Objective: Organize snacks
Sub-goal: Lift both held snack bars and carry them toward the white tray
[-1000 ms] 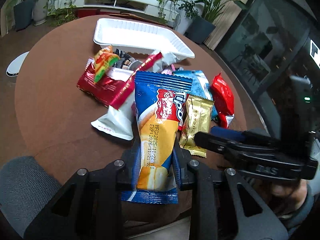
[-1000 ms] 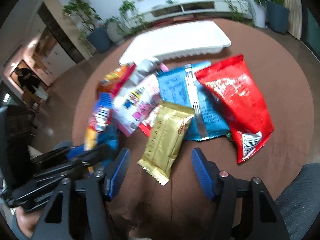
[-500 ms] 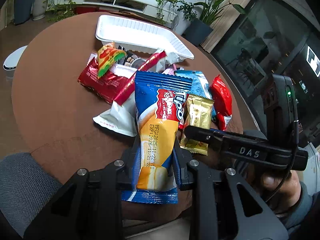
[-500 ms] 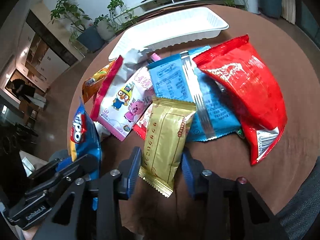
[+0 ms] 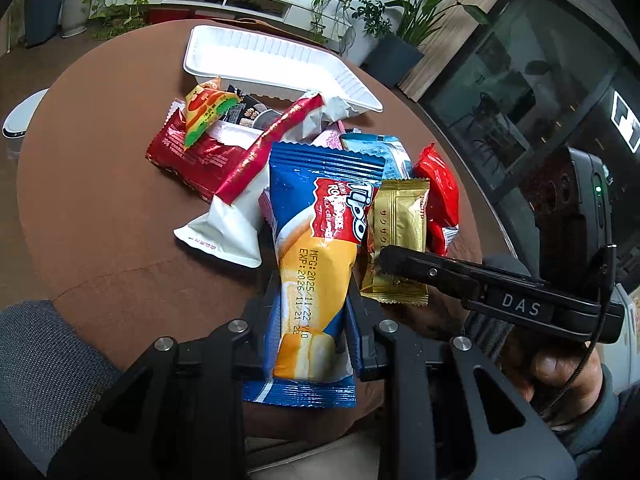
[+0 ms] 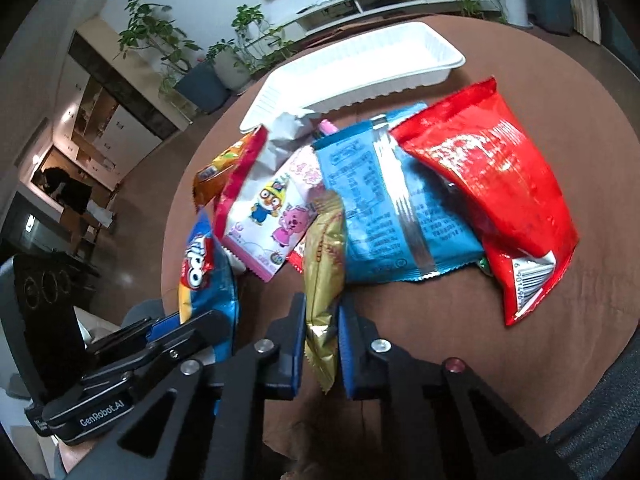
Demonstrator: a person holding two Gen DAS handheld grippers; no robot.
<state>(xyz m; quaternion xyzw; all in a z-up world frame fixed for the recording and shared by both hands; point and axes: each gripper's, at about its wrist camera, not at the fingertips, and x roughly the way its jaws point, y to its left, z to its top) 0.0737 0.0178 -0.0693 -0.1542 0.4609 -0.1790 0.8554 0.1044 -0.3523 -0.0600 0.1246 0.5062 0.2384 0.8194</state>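
On the brown table (image 5: 100,240) | your left gripper (image 5: 310,320) clamps the blue Tipo pack (image 5: 320,248) | your right gripper (image 6: 320,344) pinches the gold wafer (image 6: 324,264) | white tray (image 6: 360,68) sits behind the pile.

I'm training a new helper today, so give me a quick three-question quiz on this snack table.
1. True or false: the white tray already holds snacks.
2. The left claw is shut on which packet: A) gold wafer pack, B) blue Tipo pack, C) red bag?
3. What does the right claw grip?

Key:
1. False; it holds nothing.
2. B, the blue Tipo pack.
3. The gold wafer pack, pinched edge-on, beside the light blue packet and red bag.
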